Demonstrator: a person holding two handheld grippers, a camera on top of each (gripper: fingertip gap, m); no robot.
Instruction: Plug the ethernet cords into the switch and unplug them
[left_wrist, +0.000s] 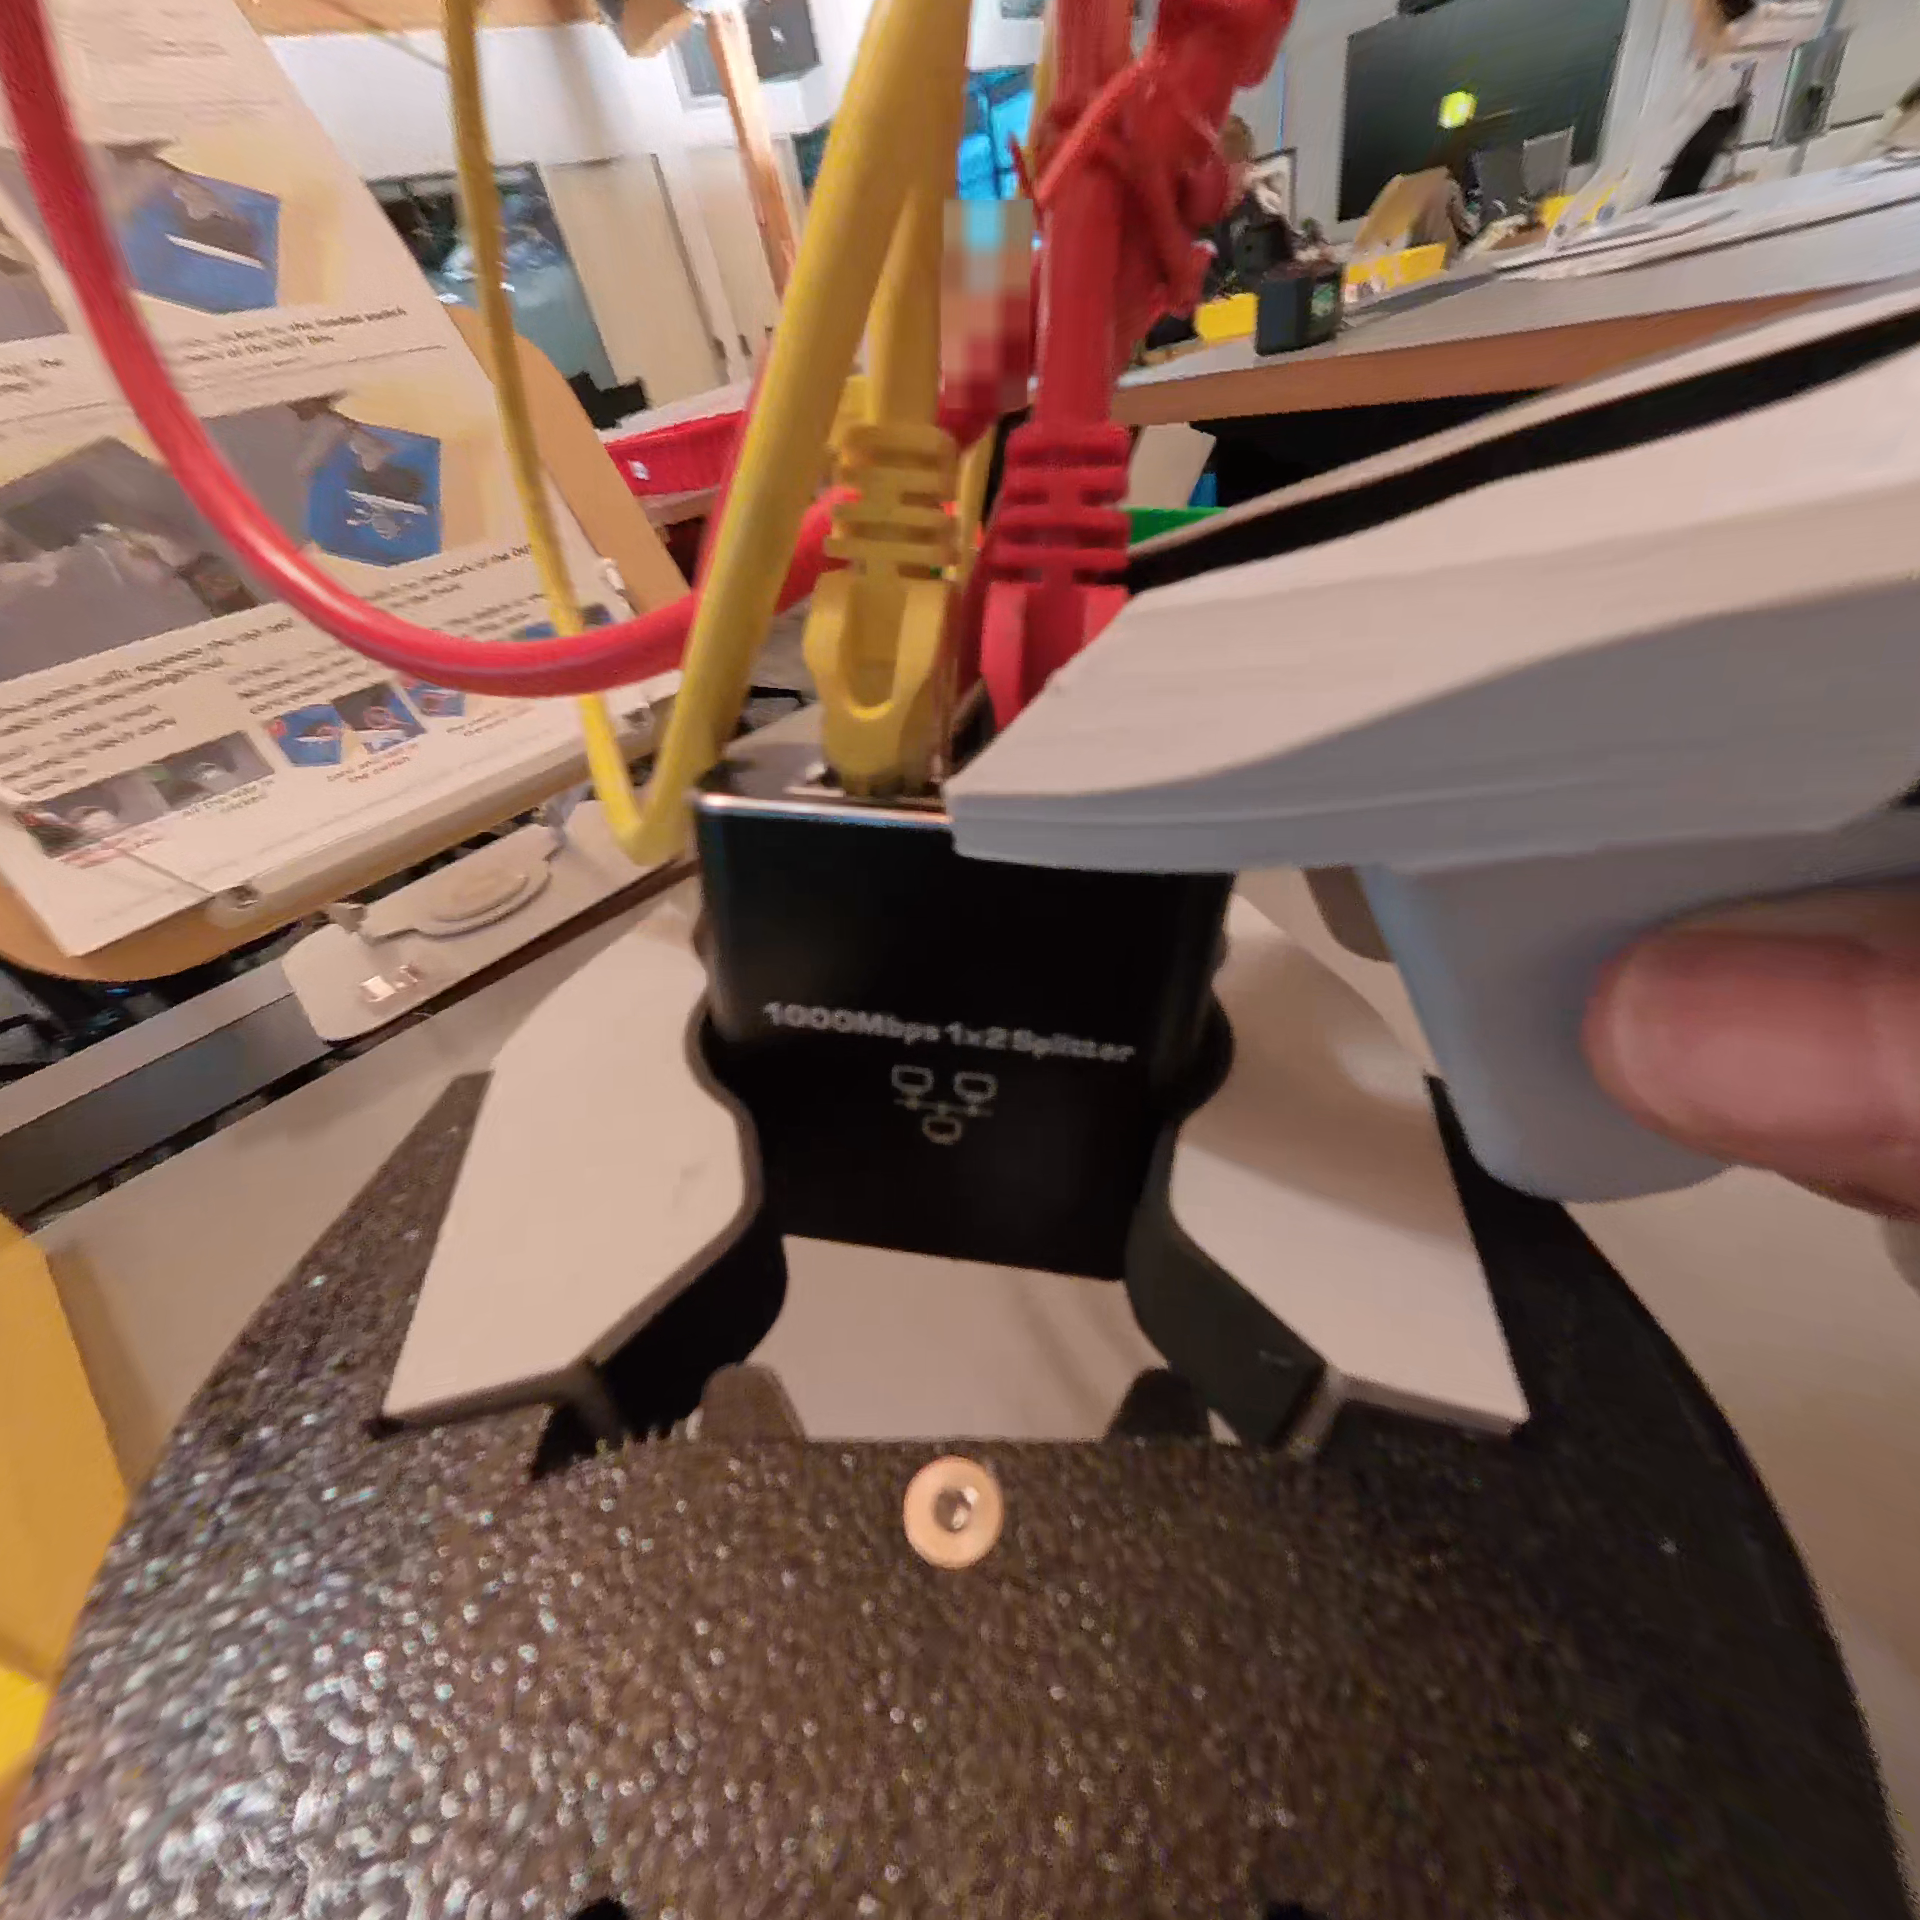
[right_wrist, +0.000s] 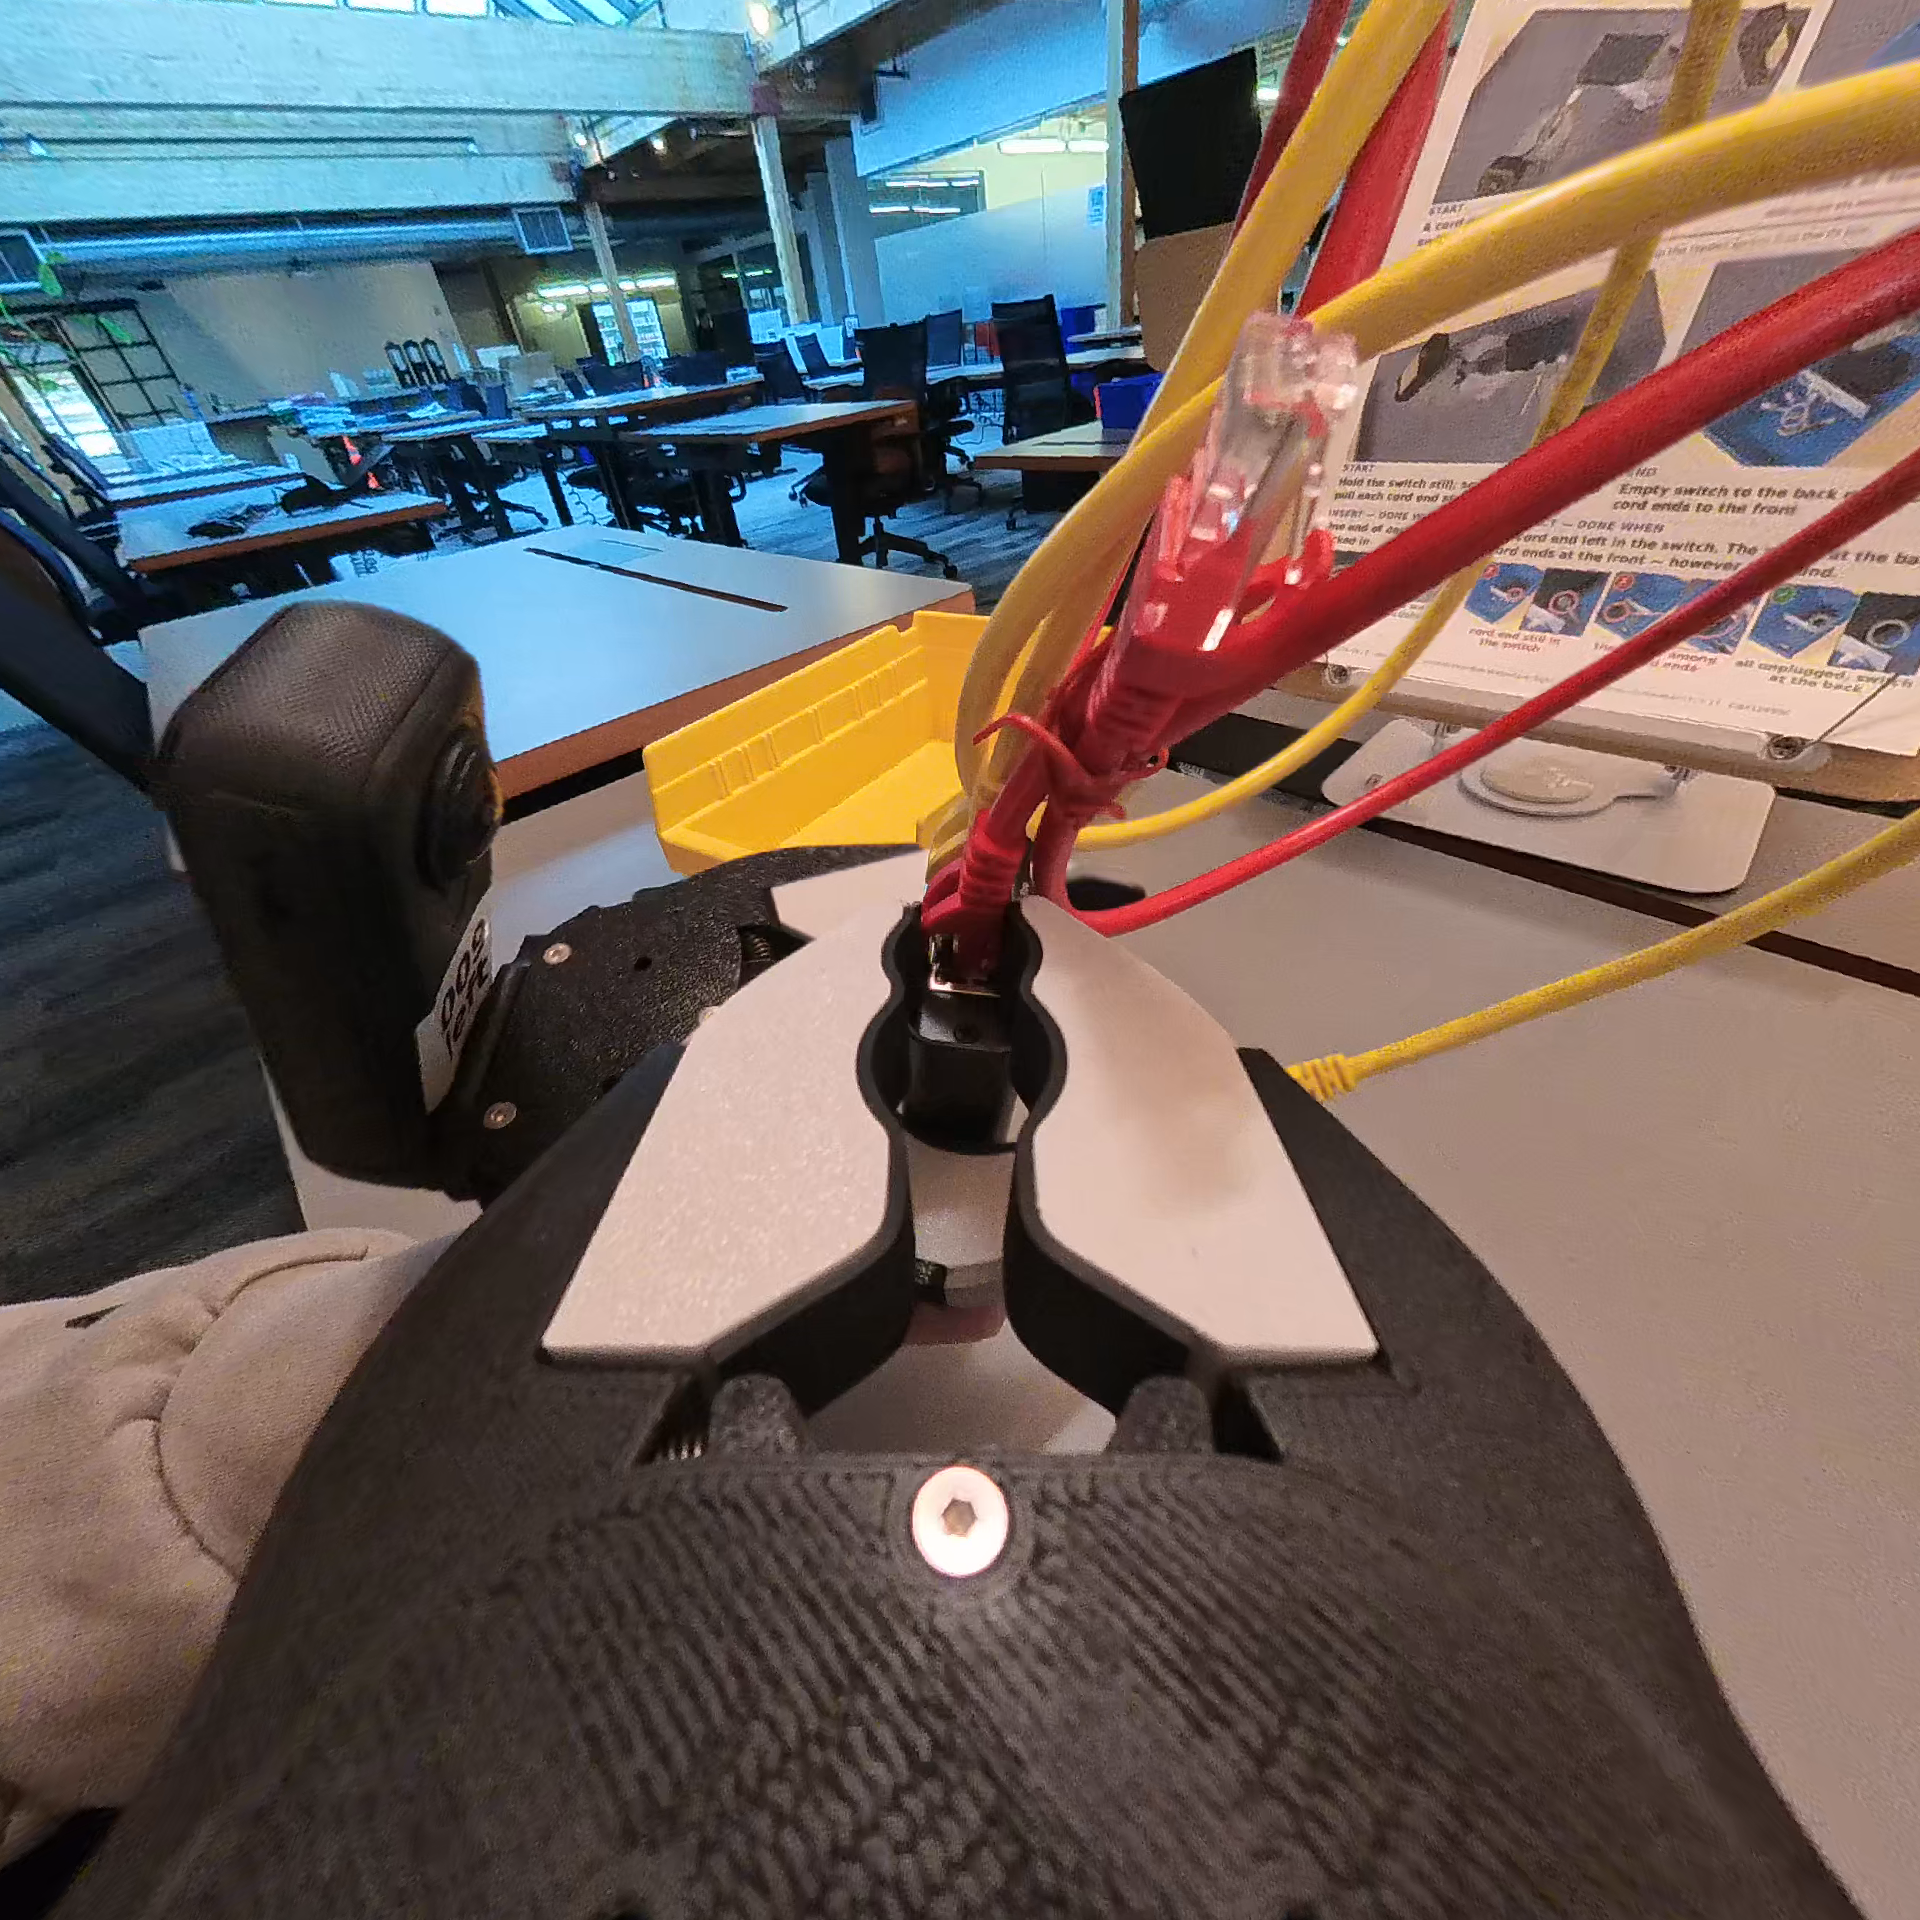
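My left gripper (left_wrist: 961, 966) is shut on the black switch (left_wrist: 956, 935) and holds it upright above the table. A yellow plug (left_wrist: 883, 623) and a red plug (left_wrist: 1049, 540) sit side by side in its top ports. A grey finger (left_wrist: 1351, 707) of my right gripper reaches in from the right and covers the base of the red plug. In the right wrist view my right gripper (right_wrist: 966, 925) is shut on that red plug (right_wrist: 977, 862), with the switch (right_wrist: 956, 1049) edge-on between its fingers. A loose red cord end (right_wrist: 1236, 520) with a clear connector hangs above.
Red and yellow cords loop overhead in both views. A yellow bin (right_wrist: 831, 748) stands behind the switch. A propped instruction sheet (right_wrist: 1662, 364) is at the right. A yellow cord end (right_wrist: 1320, 1070) lies on the grey table (right_wrist: 1558, 1195). The left gripper's camera (right_wrist: 332, 883) sits close at the left. Across from one pair of fingers to the other is roughly 7 cm.
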